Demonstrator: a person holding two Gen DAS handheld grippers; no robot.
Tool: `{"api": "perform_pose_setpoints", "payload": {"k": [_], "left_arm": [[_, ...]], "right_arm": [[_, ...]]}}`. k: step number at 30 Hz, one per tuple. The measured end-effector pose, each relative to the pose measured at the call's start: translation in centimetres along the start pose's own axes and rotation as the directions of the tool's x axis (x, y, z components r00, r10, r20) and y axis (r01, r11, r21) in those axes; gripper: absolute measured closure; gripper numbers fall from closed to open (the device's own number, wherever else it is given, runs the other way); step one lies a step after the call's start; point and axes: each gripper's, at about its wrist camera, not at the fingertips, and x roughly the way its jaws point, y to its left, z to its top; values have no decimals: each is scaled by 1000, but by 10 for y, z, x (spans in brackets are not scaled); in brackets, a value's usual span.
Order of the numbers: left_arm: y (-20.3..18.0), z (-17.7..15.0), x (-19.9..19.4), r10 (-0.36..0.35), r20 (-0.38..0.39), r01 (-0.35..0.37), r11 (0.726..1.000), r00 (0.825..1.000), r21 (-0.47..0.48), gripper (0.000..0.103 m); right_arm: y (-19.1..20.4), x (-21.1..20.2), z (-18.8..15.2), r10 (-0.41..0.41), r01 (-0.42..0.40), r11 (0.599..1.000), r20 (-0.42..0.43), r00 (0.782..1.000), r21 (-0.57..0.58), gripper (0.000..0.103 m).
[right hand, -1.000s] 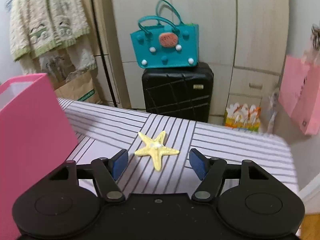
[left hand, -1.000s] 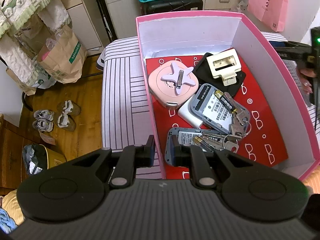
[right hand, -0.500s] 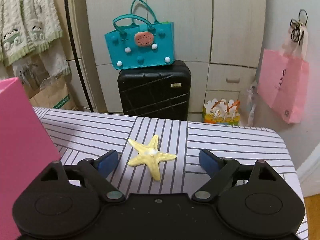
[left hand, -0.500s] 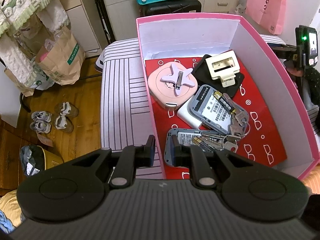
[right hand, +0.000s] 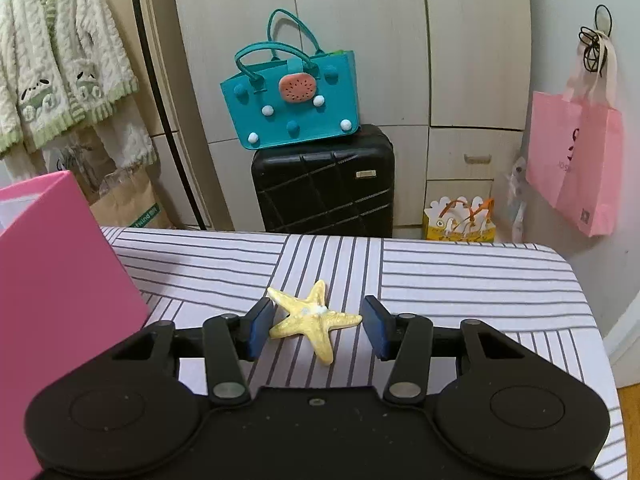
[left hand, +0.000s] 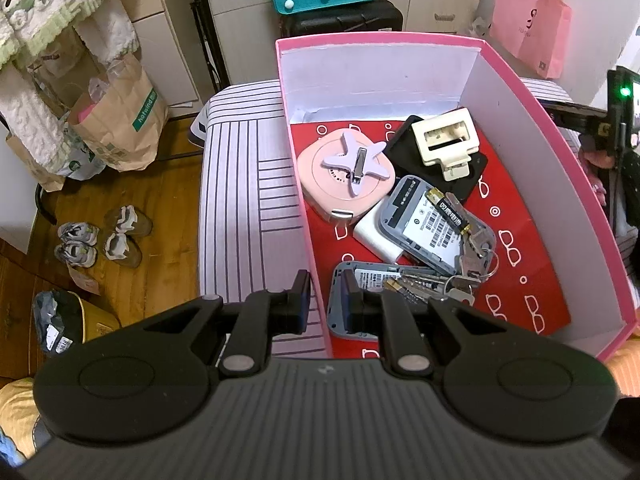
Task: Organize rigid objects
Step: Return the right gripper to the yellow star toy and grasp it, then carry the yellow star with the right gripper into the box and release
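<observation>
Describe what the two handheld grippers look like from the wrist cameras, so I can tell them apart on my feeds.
Both are matte black plastic, with two round housings, angled link arms and silver pivot pins. The left gripper has a ribbed grey-black top plate with a small pale logo and dark pads. The right gripper has a smooth black plate with a small centre screw and bright blue pads. No cables or sleeves show.

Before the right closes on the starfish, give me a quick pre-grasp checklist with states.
1. Starfish between the right gripper fingers: ok; they have just been closing.
2. Both pads on it: not ok; left pad at an arm tip, right pad apart.
3. Starfish flat on the striped cloth: ok.
4. Left gripper clamped on the pink box wall: ok.
5. Bare spot in the box for it: ok, red floor at right.
</observation>
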Motion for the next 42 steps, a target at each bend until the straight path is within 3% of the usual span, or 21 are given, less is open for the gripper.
{"api": "perform_pose_setpoints", "payload": {"k": [14,25,29,32,38,42], "left_arm": [[-3,-2,-1,7,12,-7,1000,1000,18,90],[1,-3,-2,-7,27,7,1000,1000,9,90],[4,-4,-5,-21,38,21,1000,999,5,90],[4,-5,-6,-27,47,27,1000,999,-4,90],[5,-7,-5,-27,58,28,999,998,-15,90],[5,-8,-5,-26,58,27,1000,998,-12,90]], "right_arm": [[7,-40,-14,44,-44,997,-3,999,-59,49],[36,-116,3,135,-124,986,102,986,-111,49],[60,-147,21,211,-194,970,116,971,-146,49],[80,-161,35,302,-285,943,81,950,-172,49],[125,-152,42,459,-468,865,-90,884,-183,49],[155,-134,30,476,-508,831,-183,860,-226,49]]}}
